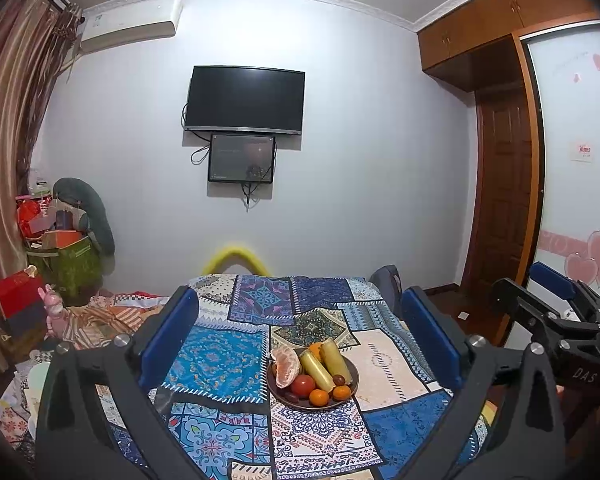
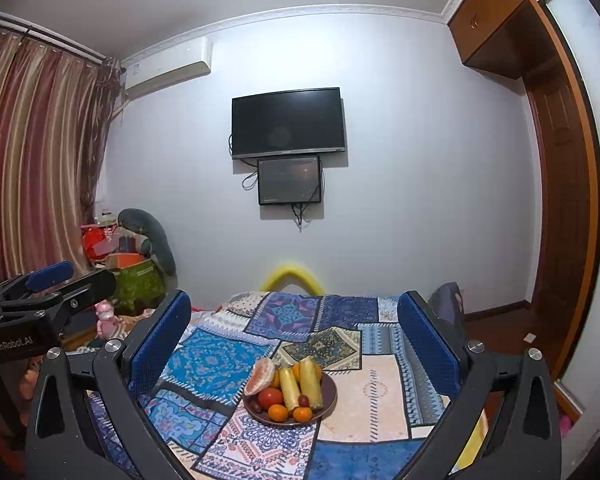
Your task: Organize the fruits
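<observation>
A dark round plate point(image 1: 351, 368) point(image 2: 330, 394) sits on a table with a blue patchwork cloth point(image 1: 216, 364) point(image 2: 216, 364). It holds a peeled citrus point(image 1: 286, 366) point(image 2: 260, 374), two yellow-green stalk pieces point(image 1: 326, 362) point(image 2: 300, 384), a tomato point(image 1: 302, 385) point(image 2: 270, 397), small oranges point(image 1: 319, 397) point(image 2: 278, 412) and dark dates point(image 1: 339, 379) point(image 2: 303, 400). My left gripper point(image 1: 300, 336) is open and empty, held above and before the plate. My right gripper point(image 2: 296, 336) is open and empty, likewise. Each shows at the other view's edge point(image 1: 548, 300) point(image 2: 48, 284).
A wall TV point(image 1: 244, 98) and a small screen hang ahead. Boxes and clutter point(image 1: 56, 248) stand at the left by curtains. A wooden door and wardrobe point(image 1: 500, 200) are on the right. A yellow chair back point(image 1: 236, 258) rises behind the table.
</observation>
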A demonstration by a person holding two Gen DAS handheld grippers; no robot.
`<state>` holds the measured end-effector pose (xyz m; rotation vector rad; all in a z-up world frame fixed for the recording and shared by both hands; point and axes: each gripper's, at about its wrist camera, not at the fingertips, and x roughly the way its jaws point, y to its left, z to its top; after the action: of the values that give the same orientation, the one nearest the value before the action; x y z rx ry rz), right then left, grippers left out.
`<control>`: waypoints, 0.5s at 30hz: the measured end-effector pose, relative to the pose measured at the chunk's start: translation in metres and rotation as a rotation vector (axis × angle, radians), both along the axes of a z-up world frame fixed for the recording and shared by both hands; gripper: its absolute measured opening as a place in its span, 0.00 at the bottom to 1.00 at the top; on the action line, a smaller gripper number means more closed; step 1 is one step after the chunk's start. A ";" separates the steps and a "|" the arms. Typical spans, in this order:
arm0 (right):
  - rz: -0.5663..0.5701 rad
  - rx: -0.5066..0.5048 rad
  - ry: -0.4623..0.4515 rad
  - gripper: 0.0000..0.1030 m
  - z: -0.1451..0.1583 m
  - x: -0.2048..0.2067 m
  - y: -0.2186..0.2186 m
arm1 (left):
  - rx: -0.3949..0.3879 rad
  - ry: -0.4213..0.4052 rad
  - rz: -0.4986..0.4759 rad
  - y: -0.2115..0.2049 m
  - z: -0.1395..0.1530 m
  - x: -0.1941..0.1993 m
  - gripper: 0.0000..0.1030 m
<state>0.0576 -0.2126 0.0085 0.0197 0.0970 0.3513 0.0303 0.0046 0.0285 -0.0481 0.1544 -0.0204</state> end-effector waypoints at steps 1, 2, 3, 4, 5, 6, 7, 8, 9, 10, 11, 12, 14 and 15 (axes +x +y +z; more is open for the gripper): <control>0.000 0.001 0.001 1.00 0.000 0.000 0.000 | -0.001 0.001 0.000 0.000 0.000 0.000 1.00; 0.000 0.001 0.000 1.00 0.000 0.000 0.000 | -0.003 0.002 0.000 0.000 0.000 0.000 1.00; 0.000 0.000 -0.001 1.00 0.000 0.000 0.000 | -0.005 0.003 0.002 -0.001 0.000 0.000 1.00; -0.002 0.000 -0.002 1.00 0.001 0.000 0.000 | -0.006 0.003 0.003 -0.001 0.000 0.000 1.00; -0.002 0.000 -0.003 1.00 0.001 0.001 0.000 | -0.007 0.003 0.005 -0.001 0.000 0.001 1.00; -0.001 0.000 -0.002 1.00 0.001 0.001 0.000 | -0.008 0.002 0.006 -0.001 0.000 0.001 1.00; -0.001 0.000 -0.003 1.00 0.002 0.001 0.000 | -0.008 0.003 0.008 -0.001 0.000 0.001 1.00; -0.001 0.001 -0.003 1.00 0.001 0.001 0.000 | -0.008 0.003 0.009 -0.001 0.000 0.001 1.00; -0.001 0.001 -0.004 1.00 0.001 0.000 0.000 | -0.008 0.003 0.007 -0.001 0.000 0.001 1.00; -0.001 0.002 -0.005 1.00 0.002 0.000 0.000 | -0.009 0.003 0.004 -0.001 0.000 0.001 1.00; -0.001 0.002 -0.007 1.00 0.002 0.000 0.000 | -0.009 0.004 0.003 -0.001 0.000 0.001 1.00; -0.001 0.002 -0.007 1.00 0.002 0.001 0.000 | -0.009 0.003 0.002 -0.001 0.000 0.001 1.00; -0.001 0.002 -0.007 1.00 0.002 0.000 0.000 | -0.005 -0.001 0.005 -0.002 0.000 0.001 1.00; -0.001 0.002 -0.007 1.00 0.002 0.000 0.000 | -0.003 -0.003 0.006 -0.003 0.000 0.001 1.00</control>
<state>0.0580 -0.2128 0.0105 0.0207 0.0897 0.3510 0.0315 0.0016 0.0281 -0.0516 0.1515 -0.0145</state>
